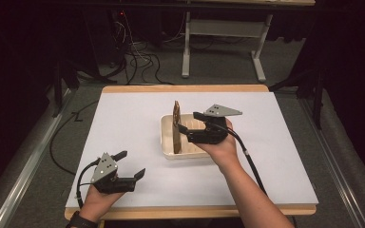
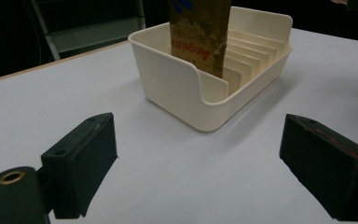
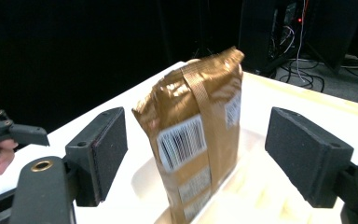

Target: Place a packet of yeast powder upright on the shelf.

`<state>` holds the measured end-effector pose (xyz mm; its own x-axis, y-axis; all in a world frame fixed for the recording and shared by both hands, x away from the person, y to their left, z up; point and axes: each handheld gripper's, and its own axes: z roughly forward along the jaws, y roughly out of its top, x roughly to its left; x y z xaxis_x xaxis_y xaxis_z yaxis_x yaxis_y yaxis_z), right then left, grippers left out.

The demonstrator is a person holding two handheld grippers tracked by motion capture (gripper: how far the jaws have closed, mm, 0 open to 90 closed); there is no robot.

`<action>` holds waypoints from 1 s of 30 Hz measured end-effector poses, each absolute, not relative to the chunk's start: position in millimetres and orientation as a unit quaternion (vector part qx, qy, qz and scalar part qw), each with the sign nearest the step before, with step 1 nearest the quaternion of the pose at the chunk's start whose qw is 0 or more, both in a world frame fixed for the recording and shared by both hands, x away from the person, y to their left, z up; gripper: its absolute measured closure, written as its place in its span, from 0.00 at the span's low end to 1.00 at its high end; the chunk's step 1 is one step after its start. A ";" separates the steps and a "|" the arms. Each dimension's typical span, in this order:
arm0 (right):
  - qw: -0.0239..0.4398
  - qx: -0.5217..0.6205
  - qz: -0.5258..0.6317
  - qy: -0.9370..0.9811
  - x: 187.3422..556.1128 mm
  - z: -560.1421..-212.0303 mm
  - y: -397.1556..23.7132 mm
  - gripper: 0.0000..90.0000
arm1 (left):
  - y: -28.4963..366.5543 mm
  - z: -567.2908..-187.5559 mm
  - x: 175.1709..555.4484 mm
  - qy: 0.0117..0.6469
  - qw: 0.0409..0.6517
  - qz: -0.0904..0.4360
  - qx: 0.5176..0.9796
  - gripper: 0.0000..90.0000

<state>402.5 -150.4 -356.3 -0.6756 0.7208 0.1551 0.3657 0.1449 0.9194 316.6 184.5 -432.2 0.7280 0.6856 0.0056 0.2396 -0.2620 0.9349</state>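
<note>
A gold snack packet (image 1: 176, 124) stands upright on edge in the left slot of a cream slotted rack (image 1: 164, 137) at the table's middle. My right gripper (image 1: 188, 121) reaches in from the right, open. Its jaws stand on either side of the packet (image 3: 191, 140) with a gap on each side, not pressing it. My left gripper (image 1: 133, 163) rests open near the front left of the table, with nothing between its jaws. In the left gripper view, the left gripper (image 2: 200, 172) faces the rack (image 2: 177, 88) and the packet (image 2: 200, 32) from a short way off.
The rack sits on a white board (image 1: 123, 114) with a wooden rim. Beyond the far edge are a grey desk frame (image 1: 186, 47) and loose cables (image 1: 142, 59) on the floor. A metal rail (image 1: 24, 171) runs along the table's left side.
</note>
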 end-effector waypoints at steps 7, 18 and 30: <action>0.177 0.376 0.531 0.739 385.4 -359.2 -180.8 0.24 | 184.7 -432.2 316.9 0.304 0.526 0.212 0.766 0.13; 0.219 0.433 0.498 0.718 347.7 -377.6 -263.6 0.24 | 185.6 -432.9 318.0 0.308 0.524 0.215 0.764 0.13; 0.246 0.529 0.451 0.675 307.2 -431.7 -354.3 0.24 | 179.8 -437.0 320.5 0.304 0.512 0.211 0.775 0.13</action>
<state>307.2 -354.3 -431.7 -0.3180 0.9369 0.1452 0.4922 0.0322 0.8699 320.5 179.8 -437.0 0.7265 0.6870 0.0152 0.2550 -0.2900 0.9224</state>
